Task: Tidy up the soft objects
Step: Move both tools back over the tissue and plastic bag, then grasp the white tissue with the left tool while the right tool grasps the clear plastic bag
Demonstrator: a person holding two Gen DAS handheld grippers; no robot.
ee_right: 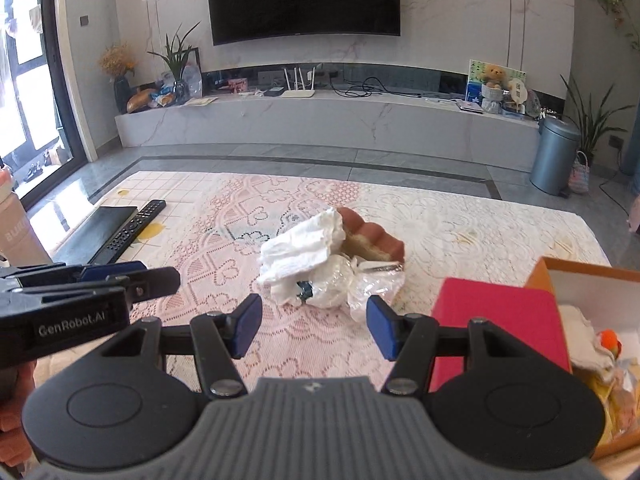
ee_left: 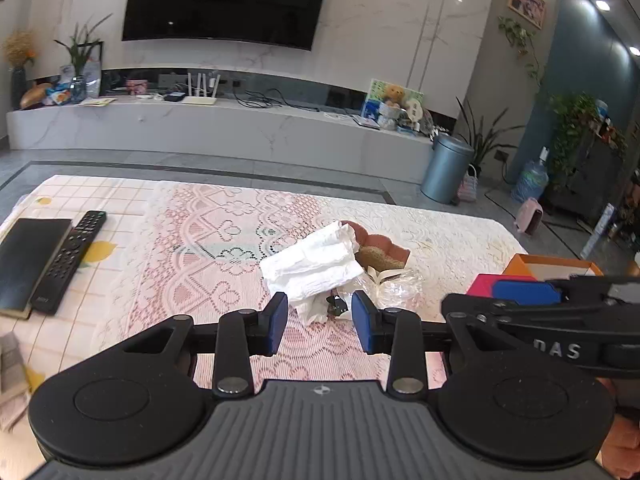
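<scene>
A small heap of soft things lies mid-table on the lace cloth: crumpled white tissue [ee_left: 316, 264] [ee_right: 302, 248], a brown scalloped sponge-like piece [ee_left: 380, 250] [ee_right: 372, 240] behind it, and a clear plastic wrap [ee_left: 400, 286] [ee_right: 360, 284] with a small dark bit beside it. My left gripper [ee_left: 320, 318] is open just short of the heap, nothing between its blue pads. My right gripper [ee_right: 314, 322] is also open, wider, near the plastic wrap, holding nothing. Each gripper shows in the other's view: the left gripper [ee_right: 80, 280] and the right gripper [ee_left: 532, 292].
An orange box [ee_right: 580, 276] with cloth items inside and a red lid [ee_right: 504, 316] stand at the right. A black remote [ee_left: 70, 260] and a dark book [ee_left: 28, 260] lie at the left. A TV unit and a bin [ee_left: 446, 168] are beyond the table.
</scene>
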